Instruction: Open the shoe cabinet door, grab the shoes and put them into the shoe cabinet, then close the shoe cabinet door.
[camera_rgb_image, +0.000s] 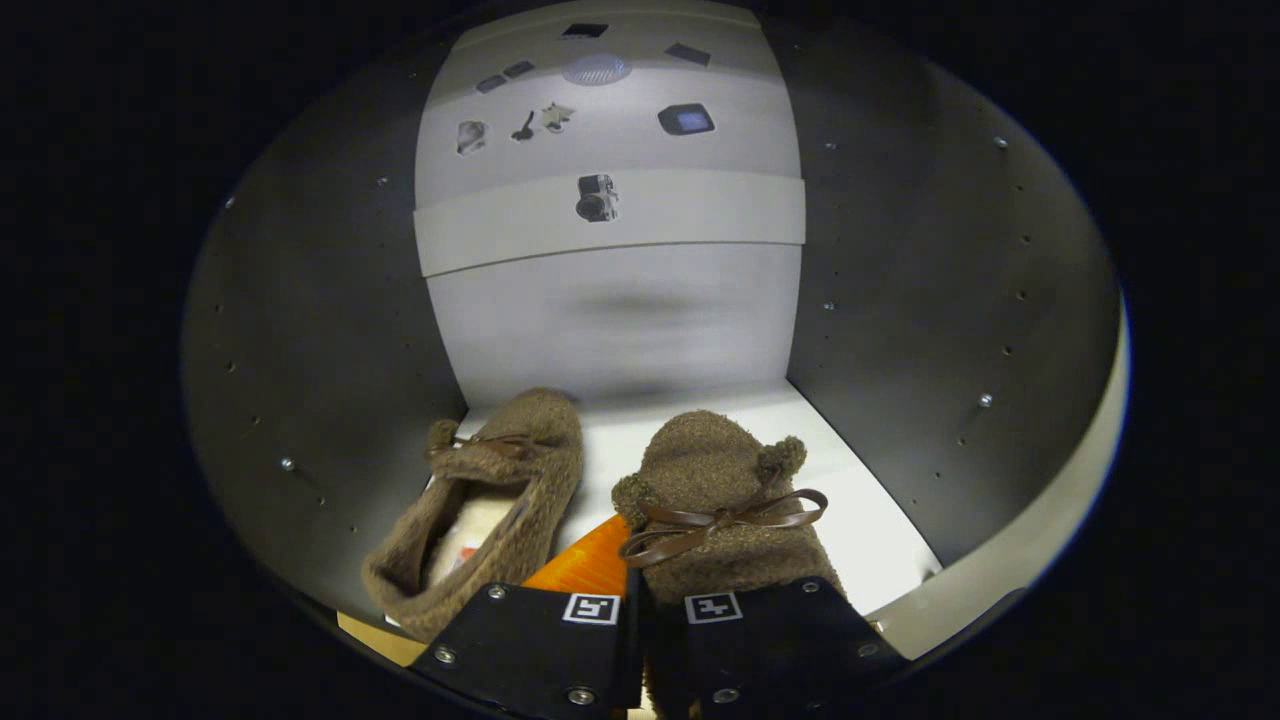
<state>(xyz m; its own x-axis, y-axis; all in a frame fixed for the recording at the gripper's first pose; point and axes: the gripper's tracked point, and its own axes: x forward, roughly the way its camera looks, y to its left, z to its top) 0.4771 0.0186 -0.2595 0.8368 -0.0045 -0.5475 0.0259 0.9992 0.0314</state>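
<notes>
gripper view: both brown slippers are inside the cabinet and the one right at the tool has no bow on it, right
Not quite. In the gripper view both brown slippers are inside the cabinet, but the slipper at the tool does have a bow: a brown ribbon tied across its top. The other slipper sits beside it. The tool looks shut.

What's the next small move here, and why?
Probably open the hand-held gripper and back out. Its fingers look closed on the right slipper, which seems to rest on the white shelf inside the cabinet, beside the left slipper.
</notes>
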